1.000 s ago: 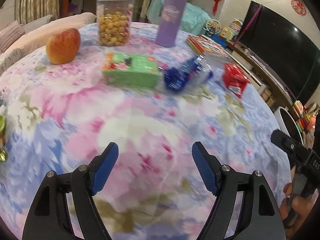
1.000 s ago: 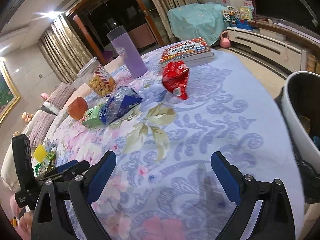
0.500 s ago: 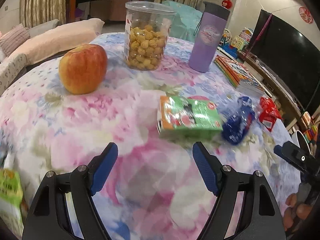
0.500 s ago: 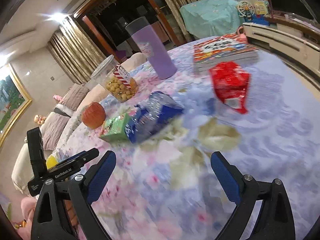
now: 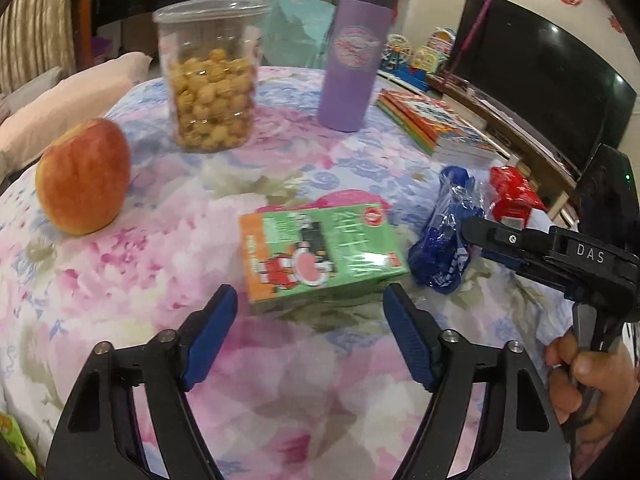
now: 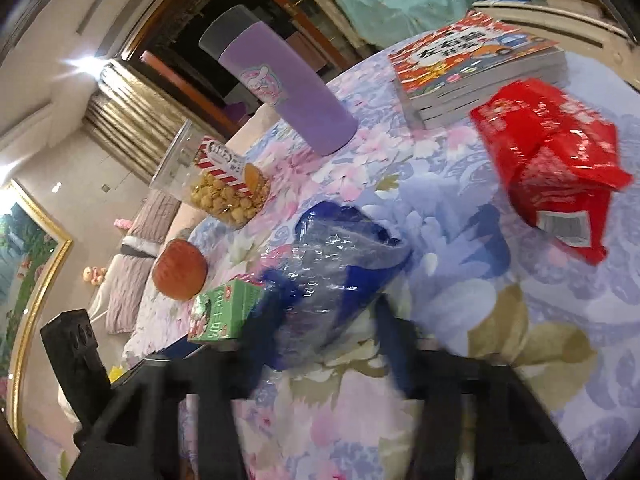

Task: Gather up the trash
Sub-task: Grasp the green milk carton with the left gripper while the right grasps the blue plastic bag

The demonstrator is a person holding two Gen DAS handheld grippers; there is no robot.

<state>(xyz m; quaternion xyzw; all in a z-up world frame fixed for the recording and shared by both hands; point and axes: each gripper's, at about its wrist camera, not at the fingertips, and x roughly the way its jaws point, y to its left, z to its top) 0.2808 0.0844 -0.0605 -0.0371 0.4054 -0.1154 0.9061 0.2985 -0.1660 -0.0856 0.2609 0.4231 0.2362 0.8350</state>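
Observation:
On the flowered tablecloth (image 5: pixel 160 264) lie a green drink carton (image 5: pixel 320 248), a crushed blue plastic bottle (image 5: pixel 444 236) and a red wrapper (image 5: pixel 516 200). My left gripper (image 5: pixel 310 292) is open and its jaws are closing a little. The carton's near edge sits right at the fingertips, with the pads off it. My right gripper (image 6: pixel 330 308) is blurred, with its jaws closing on the near end of the blue bottle (image 6: pixel 340 264), a finger on each side against it. The left wrist view shows its tip (image 5: pixel 470 230) touching the bottle. The red wrapper (image 6: pixel 552 168) lies to its right.
An apple (image 5: pixel 82 176), a clear snack jar (image 5: pixel 212 80) and a purple tumbler (image 5: pixel 352 56) stand behind the carton. A stack of books (image 5: pixel 432 124) lies at the far right, near the table's edge. A person's hand (image 5: pixel 580 376) holds the right gripper's handle.
Both grippers have moved in across the table toward the trash. The right jaws went from wide open to closed around the blue bottle. The left fingers narrowed slightly and reached the carton.

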